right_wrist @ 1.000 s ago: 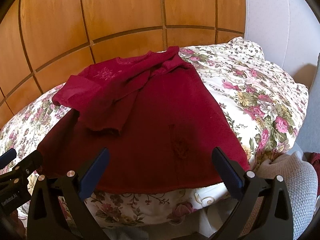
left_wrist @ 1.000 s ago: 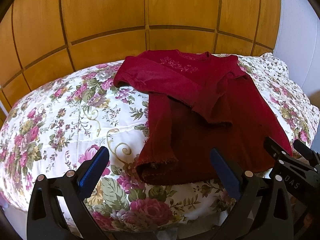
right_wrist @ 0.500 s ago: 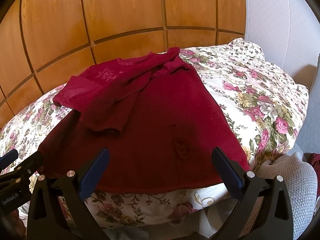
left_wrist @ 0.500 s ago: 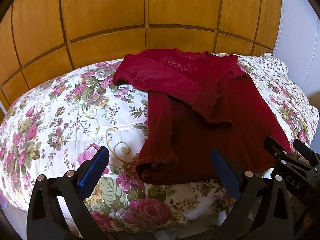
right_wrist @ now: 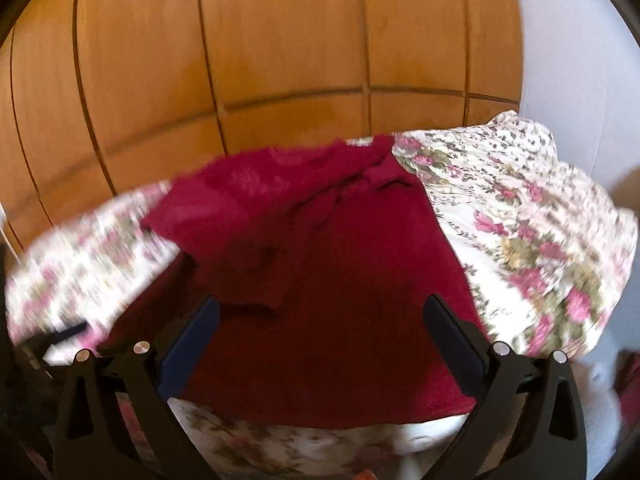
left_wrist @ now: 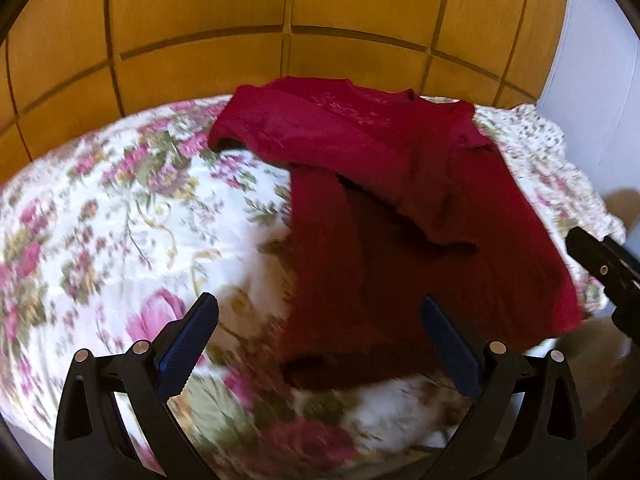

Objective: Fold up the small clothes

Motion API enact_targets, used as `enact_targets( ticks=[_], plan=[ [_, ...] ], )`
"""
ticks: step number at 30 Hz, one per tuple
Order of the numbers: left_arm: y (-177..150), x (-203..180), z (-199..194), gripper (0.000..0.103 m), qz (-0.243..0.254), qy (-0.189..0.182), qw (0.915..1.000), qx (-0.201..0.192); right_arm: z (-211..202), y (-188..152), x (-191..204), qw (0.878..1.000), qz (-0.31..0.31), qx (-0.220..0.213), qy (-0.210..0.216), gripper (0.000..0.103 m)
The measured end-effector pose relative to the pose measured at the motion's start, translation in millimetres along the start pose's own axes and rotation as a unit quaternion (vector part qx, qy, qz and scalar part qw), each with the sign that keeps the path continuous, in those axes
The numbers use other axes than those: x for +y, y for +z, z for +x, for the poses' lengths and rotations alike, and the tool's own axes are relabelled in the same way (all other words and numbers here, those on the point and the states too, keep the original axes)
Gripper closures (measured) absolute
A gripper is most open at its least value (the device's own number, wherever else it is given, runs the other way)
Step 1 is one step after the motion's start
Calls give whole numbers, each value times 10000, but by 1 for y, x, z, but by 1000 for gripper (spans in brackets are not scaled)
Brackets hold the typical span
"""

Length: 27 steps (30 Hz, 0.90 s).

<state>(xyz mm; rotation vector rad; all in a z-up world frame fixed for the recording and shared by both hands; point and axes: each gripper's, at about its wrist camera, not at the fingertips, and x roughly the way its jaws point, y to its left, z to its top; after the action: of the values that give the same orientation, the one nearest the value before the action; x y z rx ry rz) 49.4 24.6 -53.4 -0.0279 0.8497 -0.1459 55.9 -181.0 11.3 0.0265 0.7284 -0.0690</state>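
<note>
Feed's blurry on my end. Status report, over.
Left gripper open, right gripper open, both empty. Red top flat on floral bedspread, sleeves folded in. Nothing in the way.

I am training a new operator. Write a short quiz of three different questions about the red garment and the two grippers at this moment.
1. True or false: the left gripper is shut on the dark red top.
2. What lies under the dark red top? A) bare wooden floor B) floral bedspread C) grey towel
3. Fill in: both sleeves of the top are folded ____ its body.

Key
1. False: both the left gripper and the right gripper are open and hold nothing.
2. B
3. across (over the front)
</note>
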Motion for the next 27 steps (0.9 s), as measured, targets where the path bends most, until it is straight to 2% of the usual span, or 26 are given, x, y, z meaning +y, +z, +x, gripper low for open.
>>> enact_targets(
  ticks=[3,7,11,12,13,15,17,19,21,22,27],
  plan=[
    [7,12,14,3,-142,-110,9998,-55,21,14,-8,9992,-38,342,-205,2],
    [20,31,41,3,-648,-417,9969,146,51,29,-24,9976,108,679,-88,2],
    [27,25,66,4,-305,-452,9980,313,79,37,-36,9965,-80,829,-105,2],
    [26,24,69,11,-251,-416,9980,393,88,40,-38,9963,-130,839,-145,2],
    [26,23,71,23,-229,-385,9979,473,97,42,-40,9961,-166,844,-176,2],
    [23,28,77,34,-325,-319,9971,609,109,43,-45,9960,-177,847,-236,2],
    [21,36,73,47,-429,-327,9971,539,114,40,-50,9967,-63,785,-174,2],
    [18,43,69,71,-389,-278,9977,488,113,33,-57,9979,142,622,55,2],
    [14,50,63,86,-356,-371,9977,448,114,34,-58,9980,268,571,75,2],
    [12,55,62,90,-413,-451,9972,430,113,34,-59,9979,309,555,86,2],
    [-3,85,47,90,-921,-485,9940,342,109,37,-56,9978,378,462,277,2]
  ],
)
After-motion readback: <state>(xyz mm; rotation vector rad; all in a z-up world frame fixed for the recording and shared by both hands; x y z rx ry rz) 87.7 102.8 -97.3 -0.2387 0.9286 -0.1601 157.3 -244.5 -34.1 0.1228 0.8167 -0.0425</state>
